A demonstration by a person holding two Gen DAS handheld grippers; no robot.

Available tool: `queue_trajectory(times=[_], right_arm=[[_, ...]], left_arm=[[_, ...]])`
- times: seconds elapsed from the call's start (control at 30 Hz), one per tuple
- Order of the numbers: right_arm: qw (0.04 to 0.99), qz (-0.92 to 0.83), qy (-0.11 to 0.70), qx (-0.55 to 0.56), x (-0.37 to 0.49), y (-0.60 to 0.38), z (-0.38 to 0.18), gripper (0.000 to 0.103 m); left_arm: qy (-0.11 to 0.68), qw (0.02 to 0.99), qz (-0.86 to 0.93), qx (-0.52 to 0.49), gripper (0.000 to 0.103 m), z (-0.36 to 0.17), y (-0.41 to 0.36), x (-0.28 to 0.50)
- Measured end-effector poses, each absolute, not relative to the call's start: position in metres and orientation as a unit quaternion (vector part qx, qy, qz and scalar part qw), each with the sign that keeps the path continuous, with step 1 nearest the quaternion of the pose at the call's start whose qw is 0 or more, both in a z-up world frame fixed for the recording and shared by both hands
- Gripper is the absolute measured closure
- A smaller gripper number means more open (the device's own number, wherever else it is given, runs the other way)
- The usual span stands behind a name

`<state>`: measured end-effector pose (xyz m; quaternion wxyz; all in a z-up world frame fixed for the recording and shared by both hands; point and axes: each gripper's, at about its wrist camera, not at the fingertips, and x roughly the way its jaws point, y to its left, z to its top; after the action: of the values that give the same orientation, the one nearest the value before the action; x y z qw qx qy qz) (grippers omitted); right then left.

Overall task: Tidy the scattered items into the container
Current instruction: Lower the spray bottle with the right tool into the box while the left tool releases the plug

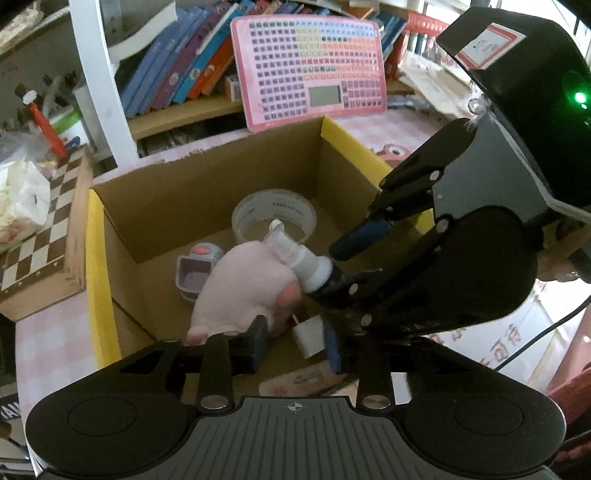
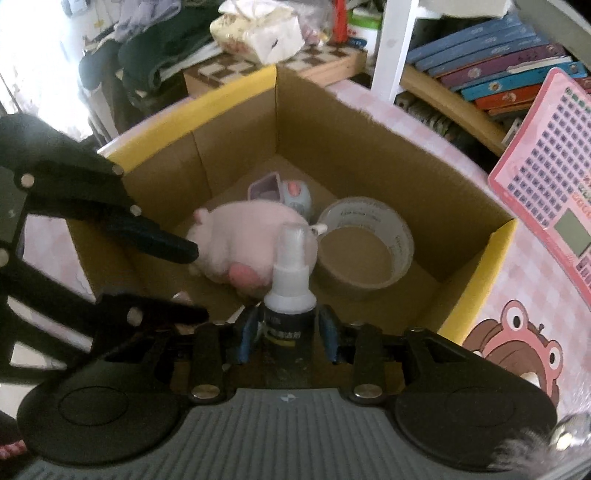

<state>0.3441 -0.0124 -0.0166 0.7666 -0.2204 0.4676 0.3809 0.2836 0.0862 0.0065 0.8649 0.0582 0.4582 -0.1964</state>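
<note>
An open cardboard box (image 1: 94, 258) (image 2: 498, 236) with yellow flap edges holds a pink plush toy (image 1: 247, 291) (image 2: 251, 236), a roll of clear tape (image 1: 275, 218) (image 2: 364, 251) and a small purple-grey gadget (image 1: 194, 269) (image 2: 284, 192). My right gripper (image 2: 288, 332) (image 1: 328, 271) hangs over the box, shut on a white-topped spray bottle (image 2: 290, 291) (image 1: 314, 269) whose nozzle points at the plush. My left gripper (image 1: 295, 347) (image 2: 188, 282) reaches into the near corner with its jaws apart. A small white object (image 1: 308, 338) sits between them, against the right finger, with a gap to the left one.
A pink toy keyboard (image 1: 310, 70) (image 2: 546, 184) leans behind the box. A wooden chessboard (image 1: 44, 240) (image 2: 258, 62) lies beside it, with a tissue pack (image 2: 258, 33) on top. Books (image 1: 177, 59) fill a shelf behind a white post (image 1: 99, 74). The cloth is pink checked.
</note>
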Motion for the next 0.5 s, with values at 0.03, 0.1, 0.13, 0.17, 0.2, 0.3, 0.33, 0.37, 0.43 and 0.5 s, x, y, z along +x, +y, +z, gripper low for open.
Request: queue_trajectory(times=[0.03, 0.1, 0.13, 0.17, 0.2, 0.3, 0.33, 0.37, 0.43, 0.5], right_arm=[[0.769, 0.38, 0.464, -0.219, 0.342, -0.013, -0.013, 0.067], [0.775, 0.377, 0.459, -0.216, 0.339, -0.015, -0.007, 0.066], [0.778, 0.375, 0.457, -0.214, 0.337, -0.016, -0.004, 0.065], [0.781, 0.374, 0.454, -0.212, 0.335, -0.018, -0.001, 0.064], [0.784, 0.371, 0.451, -0.21, 0.332, -0.02, 0.003, 0.063], [0.795, 0.364, 0.444, -0.198, 0.325, -0.026, 0.013, 0.06], [0.798, 0.361, 0.442, -0.193, 0.321, -0.028, 0.016, 0.06], [0.801, 0.358, 0.44, -0.188, 0.317, -0.03, 0.019, 0.06], [0.807, 0.354, 0.436, -0.18, 0.308, -0.033, 0.024, 0.06], [0.814, 0.351, 0.429, -0.173, 0.298, -0.035, 0.03, 0.06]], left_arm=[[0.454, 0.867, -0.196, 0.054, 0.065, 0.009, 0.085, 0.281], [0.446, 0.872, -0.194, 0.05, 0.065, 0.013, 0.083, 0.275], [0.442, 0.875, -0.193, 0.046, 0.065, 0.016, 0.082, 0.272], [0.436, 0.878, -0.191, 0.042, 0.064, 0.019, 0.082, 0.268], [0.431, 0.882, -0.189, 0.039, 0.064, 0.022, 0.082, 0.265], [0.415, 0.89, -0.185, 0.038, 0.06, 0.03, 0.085, 0.253], [0.408, 0.894, -0.182, 0.041, 0.055, 0.032, 0.086, 0.249], [0.403, 0.896, -0.18, 0.041, 0.055, 0.034, 0.087, 0.244], [0.394, 0.901, -0.178, 0.044, 0.055, 0.039, 0.088, 0.234], [0.385, 0.905, -0.173, 0.047, 0.054, 0.042, 0.09, 0.223]])
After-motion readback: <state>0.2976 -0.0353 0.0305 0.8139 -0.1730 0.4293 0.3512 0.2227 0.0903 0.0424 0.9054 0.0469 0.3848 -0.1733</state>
